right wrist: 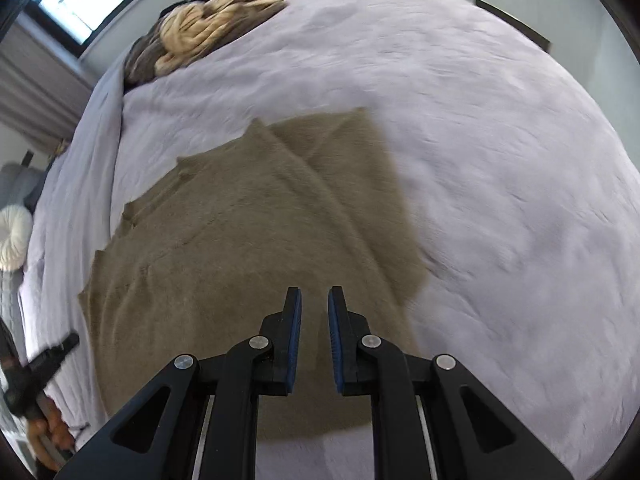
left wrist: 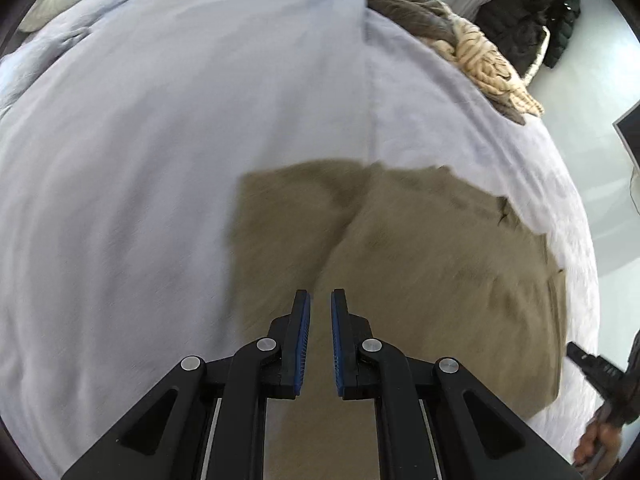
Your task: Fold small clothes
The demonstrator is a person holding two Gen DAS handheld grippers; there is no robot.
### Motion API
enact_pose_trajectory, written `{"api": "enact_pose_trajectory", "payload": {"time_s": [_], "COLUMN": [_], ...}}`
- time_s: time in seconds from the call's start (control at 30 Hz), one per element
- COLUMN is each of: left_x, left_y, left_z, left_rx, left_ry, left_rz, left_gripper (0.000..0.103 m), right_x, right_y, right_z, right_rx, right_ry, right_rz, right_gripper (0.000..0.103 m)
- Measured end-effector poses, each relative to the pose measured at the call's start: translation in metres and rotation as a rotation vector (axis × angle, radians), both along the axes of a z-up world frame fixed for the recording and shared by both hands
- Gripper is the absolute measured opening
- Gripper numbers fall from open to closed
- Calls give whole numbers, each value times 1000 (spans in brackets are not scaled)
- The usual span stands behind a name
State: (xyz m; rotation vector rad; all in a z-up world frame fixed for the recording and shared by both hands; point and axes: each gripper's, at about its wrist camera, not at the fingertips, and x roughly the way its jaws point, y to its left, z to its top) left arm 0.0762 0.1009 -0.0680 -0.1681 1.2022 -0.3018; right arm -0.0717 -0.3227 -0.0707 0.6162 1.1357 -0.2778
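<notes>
A khaki T-shirt (right wrist: 248, 232) lay spread on the lavender bedspread (right wrist: 500, 160), one sleeve apparently turned in. Both the left gripper (left wrist: 320, 304) and right gripper (right wrist: 314, 302) hovered above it, jaws slightly parted and empty; most of the folding seemingly remained.

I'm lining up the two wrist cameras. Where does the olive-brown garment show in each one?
Left wrist: olive-brown garment fills the lower centre and right, under the left tongs.
Right wrist: it fills the centre and lower left, under the right tongs.
Shared landmark: cream knitted blanket at the bed's far edge.
</notes>
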Motion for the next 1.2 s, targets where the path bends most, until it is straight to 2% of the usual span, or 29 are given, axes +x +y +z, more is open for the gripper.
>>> {"api": "enact_pose_trajectory", "payload": {"time_s": [0.1, 0.17, 0.27, 0.33, 0.43, 0.57, 0.63, 0.87, 1.2], "left_x": [16, 21, 28, 30, 28, 27, 27, 19, 16], "left_y": [-26, -27, -19, -17, -22, -31, -33, -21, -24], "left_z": [-18, -37, -48, -46, -42, -39, -40, -35, -33], "left_rx": [44, 90, 42, 34, 79, 101, 104, 104, 126], "left_ry": [7, 44, 71, 79, 74, 73, 74, 80, 77], "left_rz": [-13, 11, 40, 39, 13, 11, 10, -11, -31], "left_gripper": [11, 11, 11, 11, 11, 11, 11, 11, 11], "right_x": [9, 11, 10, 9, 8, 4, 0, -3, -3], "right_y": [4, -2, -13, -16, -14, -16, -15, -1, 22], "right_z": [-12, -26, -41, -41, -35, -29, -24, -9, -9], "right_rx": [-15, -24, 30, 43, 30, 37, 27, 23, 61], "right_ry": [16, 49, 38, 33, 39, 44, 47, 37, 50], "right_rz": [13, 20, -2, -5, 5, -6, -7, 4, 31], "right_gripper": [14, 14, 12, 11, 11, 12, 15, 16, 16]}}
